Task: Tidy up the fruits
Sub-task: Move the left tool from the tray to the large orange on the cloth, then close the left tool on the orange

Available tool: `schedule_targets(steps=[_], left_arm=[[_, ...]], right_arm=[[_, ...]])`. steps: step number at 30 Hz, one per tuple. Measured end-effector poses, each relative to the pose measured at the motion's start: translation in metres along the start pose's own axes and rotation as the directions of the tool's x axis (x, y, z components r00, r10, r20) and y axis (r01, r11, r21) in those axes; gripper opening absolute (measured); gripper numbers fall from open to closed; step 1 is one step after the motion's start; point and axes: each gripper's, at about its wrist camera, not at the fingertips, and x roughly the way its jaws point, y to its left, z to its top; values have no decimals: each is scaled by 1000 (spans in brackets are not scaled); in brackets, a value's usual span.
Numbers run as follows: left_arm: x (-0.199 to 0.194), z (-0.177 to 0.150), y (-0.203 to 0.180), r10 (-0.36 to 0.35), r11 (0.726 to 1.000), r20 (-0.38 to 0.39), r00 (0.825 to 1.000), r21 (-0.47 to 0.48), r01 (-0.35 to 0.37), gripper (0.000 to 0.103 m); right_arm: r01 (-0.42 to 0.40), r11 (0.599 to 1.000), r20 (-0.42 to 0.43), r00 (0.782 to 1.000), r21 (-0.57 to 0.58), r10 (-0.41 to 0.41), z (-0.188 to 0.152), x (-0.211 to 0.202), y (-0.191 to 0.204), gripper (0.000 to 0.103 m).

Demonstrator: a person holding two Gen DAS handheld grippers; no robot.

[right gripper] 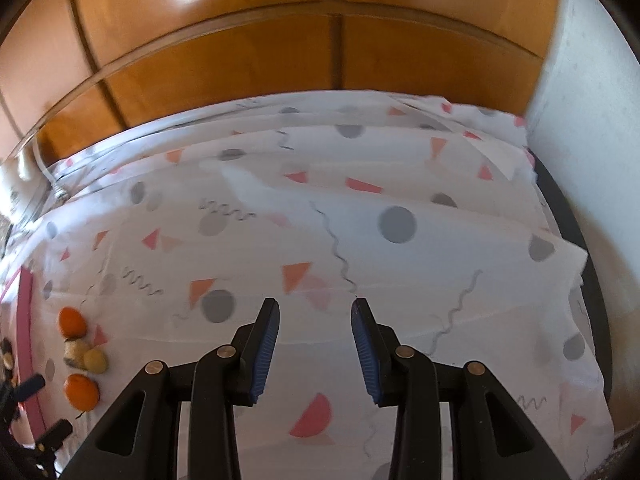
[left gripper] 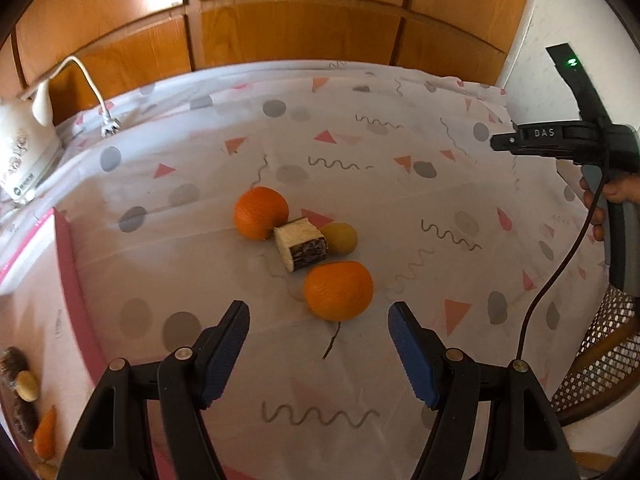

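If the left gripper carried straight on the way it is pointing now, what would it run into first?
Most likely the nearer orange: it lies just beyond the open left gripper, roughly centred between its fingers. Depth is hard to judge, so it might meet the patterned cloth just short of it.

On the tablecloth [left gripper: 400, 216] four fruits cluster: near orange [left gripper: 338, 290], cut piece [left gripper: 302, 246] behind it. Far orange [left gripper: 261, 213] lies left, small fruit [left gripper: 341, 238] right

two oranges [left gripper: 338, 290], one yellow fruit [left gripper: 340, 238], one cut chunk [left gripper: 301, 247]
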Motion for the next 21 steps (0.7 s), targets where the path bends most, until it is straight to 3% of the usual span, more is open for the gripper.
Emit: schedule_targets(steps=[6, 11, 16, 21], left_arm=[[18, 5, 2, 3, 999, -29, 1000, -54, -4, 70], [25, 5, 2, 10, 997, -32, 999, -78, -12, 69], [28, 7, 0, 27, 996, -19, 999, -85, -28, 69], [35, 9, -2, 23, 996, -30, 999, -87, -25, 52]], right_arm=[[83, 986, 36, 995, 143, -89, 4, -8, -30, 38], [68, 917, 49, 994, 393, -94, 2, -15, -77, 38], [85, 855, 40, 992, 511, -122, -1, -19, -103, 38], [110, 806, 28, 988, 582, -154, -6, -20, -123, 38]])
